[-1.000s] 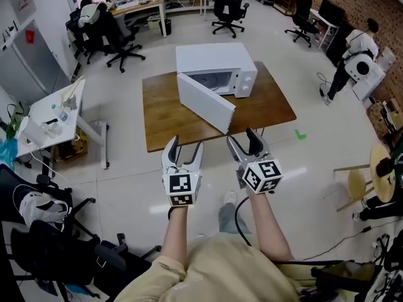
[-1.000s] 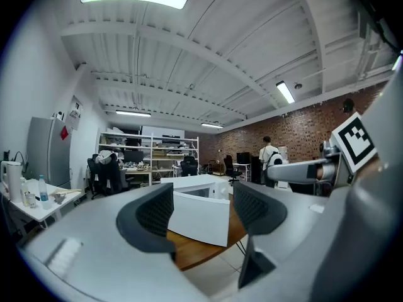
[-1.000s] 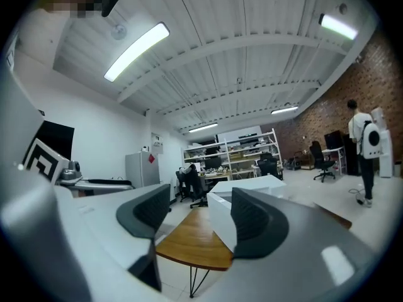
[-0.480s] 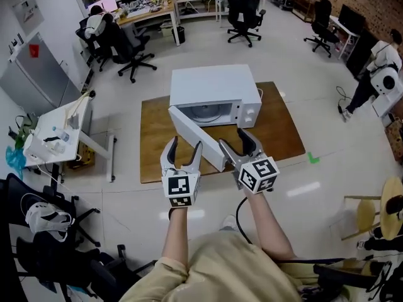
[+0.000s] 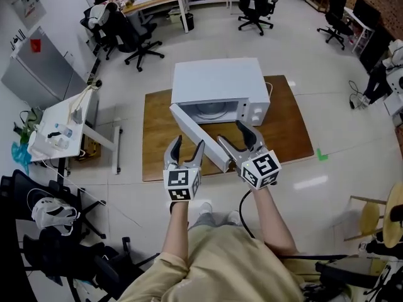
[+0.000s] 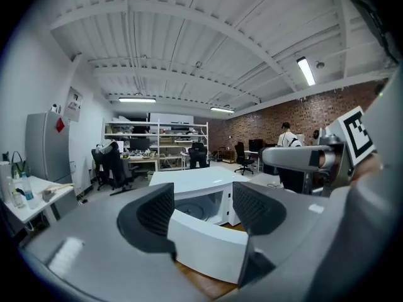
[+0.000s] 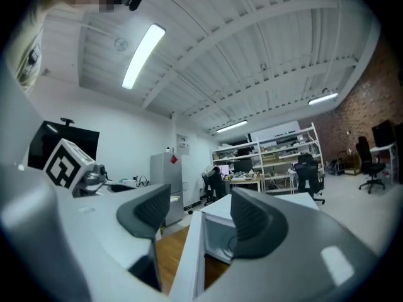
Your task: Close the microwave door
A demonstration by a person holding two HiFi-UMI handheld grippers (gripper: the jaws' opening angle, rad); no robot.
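Wooden table (image 5: 286, 124) mid-office: microwave (image 5: 217, 80) door (image 5: 195, 137) standing open, running far-left hinge to near-right edge. Right gripper (image 5: 231, 133) hovering nearest that edge, left gripper (image 5: 187, 145) beside it, both gaping, gripping nothing.

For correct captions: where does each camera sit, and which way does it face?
Head view: on the head, looking steeply down at the microwave; forearms, left tongs, right tongs show.
Left gripper view: on the left tongs, facing the open door; own jaws show.
Right gripper view: on the right tongs, facing the door's edge; own jaws show.
All share the microwave.
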